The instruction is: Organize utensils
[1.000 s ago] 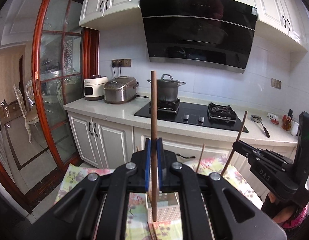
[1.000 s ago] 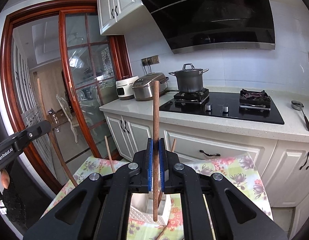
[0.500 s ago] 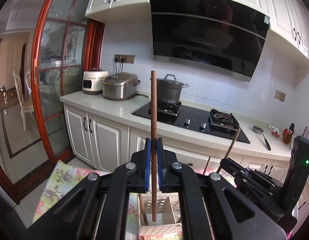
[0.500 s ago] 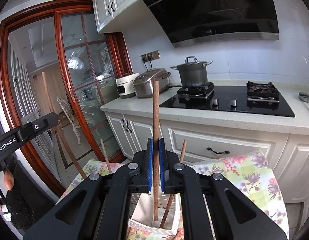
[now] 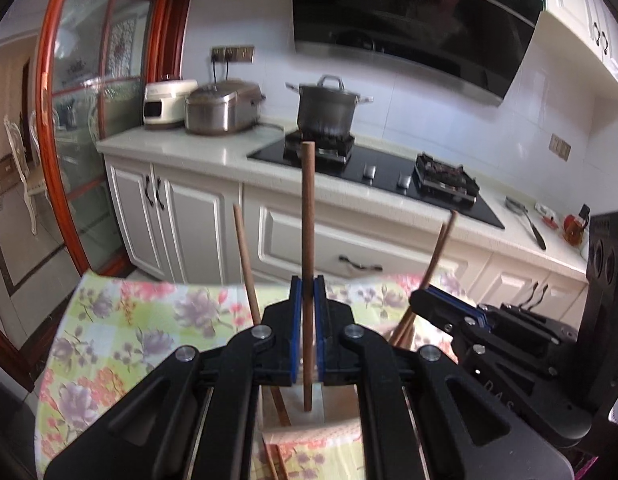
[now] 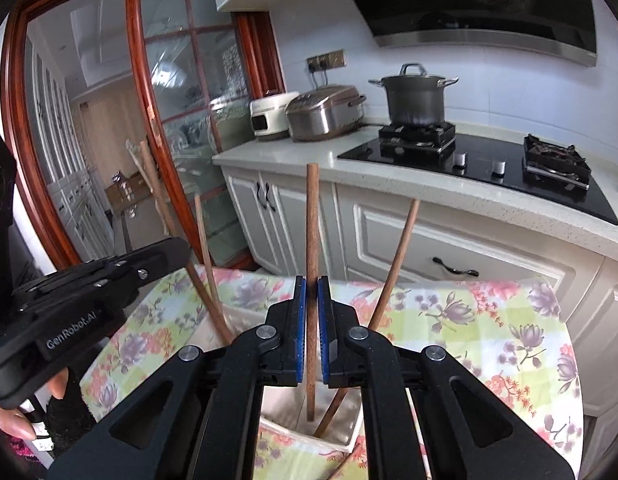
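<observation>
Each gripper holds a slim, round, dark brown wooden chopstick upright, long axis vertical. The left gripper [image 5: 308, 312] has its blue-padded fingers [image 5: 295, 320] clenched on its chopstick [image 5: 308, 240], whose lower tip dips into the white plastic utensil holder [image 5: 309, 416] standing on the floral-clothed worktop [image 5: 129, 332]. The right gripper [image 6: 312, 312] has its fingers [image 6: 300, 320] close about the other chopstick [image 6: 312, 240], though a thin gap shows on one side, so I cannot tell whether they are pinching it; its lower end also hangs inside the holder [image 6: 345, 436]. More matching sticks already lean aslant in the holder, one tilting right [image 6: 393, 276], another tilting left [image 5: 247, 280]. All are plain, smooth and matte.
</observation>
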Motion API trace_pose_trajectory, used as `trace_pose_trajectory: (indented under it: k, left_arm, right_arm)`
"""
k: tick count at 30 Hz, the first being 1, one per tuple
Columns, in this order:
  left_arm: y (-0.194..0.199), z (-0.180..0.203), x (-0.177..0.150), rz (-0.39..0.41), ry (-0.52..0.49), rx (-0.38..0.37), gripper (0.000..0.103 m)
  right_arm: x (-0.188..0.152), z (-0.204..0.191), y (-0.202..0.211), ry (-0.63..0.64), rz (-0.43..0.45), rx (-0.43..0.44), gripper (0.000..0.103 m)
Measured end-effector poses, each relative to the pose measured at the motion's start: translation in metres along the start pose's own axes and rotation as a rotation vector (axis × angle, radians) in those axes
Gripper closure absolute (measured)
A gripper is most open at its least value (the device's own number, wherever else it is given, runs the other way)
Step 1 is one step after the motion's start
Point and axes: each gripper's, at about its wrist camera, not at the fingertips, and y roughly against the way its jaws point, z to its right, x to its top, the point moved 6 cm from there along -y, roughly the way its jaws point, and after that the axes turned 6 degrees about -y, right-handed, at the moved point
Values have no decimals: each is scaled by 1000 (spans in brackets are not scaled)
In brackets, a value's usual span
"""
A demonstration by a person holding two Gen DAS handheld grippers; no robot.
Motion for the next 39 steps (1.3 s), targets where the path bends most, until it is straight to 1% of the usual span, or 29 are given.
trace_pose_trajectory:
  k: [4,5,6,7,8,9,10,13,15,17,18,20,23,25,28,31,35,39]
  left_arm:
    - [-13,-2,-12,-54,-8,0,96]
    - [-13,-4,-14,-57,-6,6,89]
    - [-13,-7,-16,-55,1,11,75]
    - [-12,-7,-18,-49,9,14,68]
    - [-9,-11,-19,-38,21,18,58]
    - [-5,-14,-20,-27,28,22,56]
    - [-2,-15,-21,-22,30,23,56]
    - [10,-20,-25,0,27,34,53]
    - [22,-25,-31,25,25,58,46]
    - [36,-29,-38,55,26,83,32]
    - [42,-32,-44,67,27,101,25]
    - [53,-36,-55,83,28,139,18]
    - [67,-37,-77,93,12,178,10]
    - [73,-37,-93,98,6,205,6]
    - [79,-36,-118,86,-9,226,5]
    - [81,-35,-142,61,1,235,5]
    - [81,-37,-173,33,37,231,5]
    - [73,-35,-204,-29,65,215,5]
  right_arm:
    - [-4,-1,-7,-4,-22,-8,95]
    - [-5,-1,-9,-14,-28,-9,91]
    - [-5,1,-11,-28,-28,-12,87]
    - [-5,3,-11,-36,-24,-16,84]
    - [-4,5,-10,-43,-20,-18,66]
    - [-4,8,-8,-53,-10,-14,44]
    - [-4,10,-4,-59,4,-5,40]
    - [-6,15,7,-52,29,-7,40]
    - [-10,18,17,-56,44,6,40]
    - [-18,23,30,-63,62,17,40]
    - [-24,26,36,-66,70,23,40]
    - [-36,30,46,-73,77,30,40]
    - [-61,34,57,-83,69,18,40]
    - [-80,37,62,-89,54,-3,40]
    - [-108,41,68,-106,29,-22,40]
    - [-135,47,72,-127,4,-55,40]
    - [-166,61,74,-160,-33,-95,40]
    - [-193,73,66,-187,-91,-127,40]
